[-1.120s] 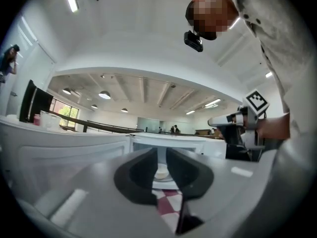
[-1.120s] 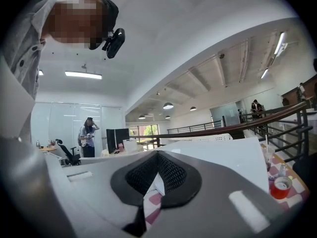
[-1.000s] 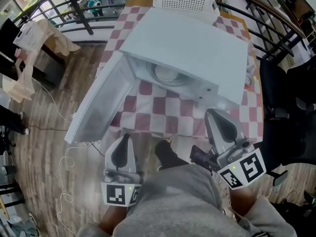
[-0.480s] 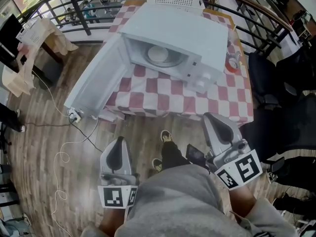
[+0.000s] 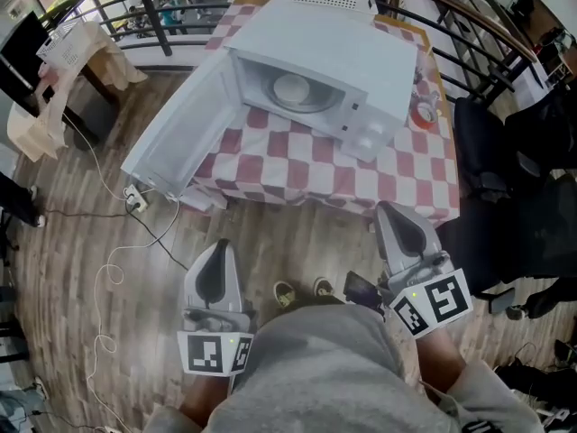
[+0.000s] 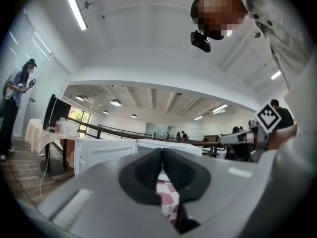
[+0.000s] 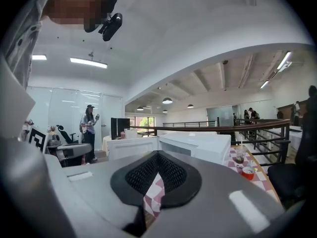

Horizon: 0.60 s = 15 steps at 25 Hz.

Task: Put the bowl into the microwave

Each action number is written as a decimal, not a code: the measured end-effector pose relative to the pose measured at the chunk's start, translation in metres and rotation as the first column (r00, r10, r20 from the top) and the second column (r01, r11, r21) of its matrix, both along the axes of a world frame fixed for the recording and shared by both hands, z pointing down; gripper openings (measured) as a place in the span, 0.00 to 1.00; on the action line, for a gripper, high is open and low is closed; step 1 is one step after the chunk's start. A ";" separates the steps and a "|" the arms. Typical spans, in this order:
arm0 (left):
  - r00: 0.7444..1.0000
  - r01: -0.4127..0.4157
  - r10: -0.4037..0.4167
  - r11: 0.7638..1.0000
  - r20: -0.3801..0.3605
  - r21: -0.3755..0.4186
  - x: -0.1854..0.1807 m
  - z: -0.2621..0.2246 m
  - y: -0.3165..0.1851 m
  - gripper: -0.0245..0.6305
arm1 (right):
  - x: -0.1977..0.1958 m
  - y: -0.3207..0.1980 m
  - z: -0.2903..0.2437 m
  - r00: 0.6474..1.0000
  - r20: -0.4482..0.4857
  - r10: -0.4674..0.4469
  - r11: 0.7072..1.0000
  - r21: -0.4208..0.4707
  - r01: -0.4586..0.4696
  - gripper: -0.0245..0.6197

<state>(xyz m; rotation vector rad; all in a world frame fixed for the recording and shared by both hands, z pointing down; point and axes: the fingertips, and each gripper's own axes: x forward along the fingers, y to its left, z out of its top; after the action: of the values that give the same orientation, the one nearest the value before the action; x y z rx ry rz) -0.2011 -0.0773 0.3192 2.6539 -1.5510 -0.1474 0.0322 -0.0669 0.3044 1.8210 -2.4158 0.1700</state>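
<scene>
Both empty, your left gripper [image 5: 219,246] and right gripper [image 5: 389,210] stay closed, now farther back from the microwave [image 5: 334,39] and bowl [image 5: 293,88].

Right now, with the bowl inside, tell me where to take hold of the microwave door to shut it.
Take the door by its free edge, the end farthest from the microwave, probably. It stands swung wide to the left, so come from its outer side with the left gripper, which is nearer.
</scene>
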 end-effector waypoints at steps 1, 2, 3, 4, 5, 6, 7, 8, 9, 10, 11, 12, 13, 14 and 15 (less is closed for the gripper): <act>1.000 -0.001 0.001 1.000 -0.011 -0.012 0.001 0.000 0.002 0.05 | 0.000 0.001 0.000 1.000 0.004 -0.002 1.000 -0.004 0.002 0.04; 1.000 -0.002 0.002 1.000 -0.025 -0.025 0.001 0.000 0.003 0.05 | 0.001 0.002 0.001 1.000 0.003 -0.004 1.000 -0.006 0.004 0.04; 0.999 -0.002 0.000 0.999 -0.037 -0.036 0.001 0.000 0.004 0.06 | 0.001 0.003 0.001 1.000 0.001 -0.006 1.000 -0.006 0.006 0.04; 0.999 0.001 -0.003 0.999 -0.044 -0.045 0.001 0.001 0.005 0.05 | 0.002 0.003 0.000 1.000 -0.001 -0.007 1.000 -0.004 0.007 0.04; 0.999 0.006 -0.008 0.999 -0.047 -0.051 0.001 0.001 0.004 0.06 | 0.003 0.003 0.000 1.000 0.000 -0.007 1.000 -0.002 0.007 0.04; 0.999 0.011 -0.013 0.998 -0.047 -0.055 0.001 0.001 0.003 0.06 | 0.004 0.003 0.001 1.000 0.004 -0.007 1.000 -0.003 0.007 0.04; 0.999 0.015 -0.017 0.998 -0.046 -0.056 0.001 0.001 0.004 0.05 | 0.006 0.004 0.002 1.000 0.011 -0.006 1.000 -0.008 0.006 0.04; 0.999 0.016 -0.019 0.998 -0.044 -0.055 0.001 0.000 0.005 0.06 | 0.007 0.005 0.003 1.000 0.018 -0.004 1.000 -0.013 0.004 0.04; 0.999 0.016 -0.018 0.999 -0.042 -0.052 0.000 -0.002 0.006 0.05 | 0.008 0.006 0.003 1.000 0.025 -0.002 1.000 -0.017 0.002 0.04; 0.999 0.016 -0.018 0.999 -0.038 -0.048 0.000 -0.003 0.007 0.05 | 0.008 0.006 0.003 1.000 0.030 0.000 1.000 -0.018 0.001 0.04; 0.999 0.016 -0.017 0.999 -0.035 -0.044 0.000 -0.004 0.007 0.05 | 0.008 0.005 0.003 0.999 0.034 -0.001 1.000 -0.016 0.001 0.04; 0.999 0.017 -0.018 0.999 -0.031 -0.041 -0.001 -0.004 0.007 0.05 | 0.008 0.005 0.003 0.999 0.034 -0.002 1.000 -0.013 0.003 0.04; 0.999 0.018 -0.019 0.999 -0.027 -0.040 -0.001 -0.004 0.008 0.06 | 0.007 0.005 0.003 1.000 0.031 -0.005 1.000 -0.010 0.005 0.04; 1.000 0.020 -0.021 0.999 -0.023 -0.039 -0.002 -0.004 0.008 0.05 | 0.006 0.005 0.003 1.000 0.028 -0.007 1.000 -0.008 0.007 0.04; 1.000 0.021 -0.022 0.999 -0.018 -0.038 -0.002 -0.003 0.009 0.05 | 0.006 0.005 0.002 1.000 0.026 -0.008 1.000 -0.006 0.008 0.04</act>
<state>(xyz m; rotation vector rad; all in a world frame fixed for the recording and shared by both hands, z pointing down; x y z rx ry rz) -0.2032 -0.0685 0.3158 2.6005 -1.5617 -0.1420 0.0382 -0.0622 0.3067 1.8174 -2.4366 0.2009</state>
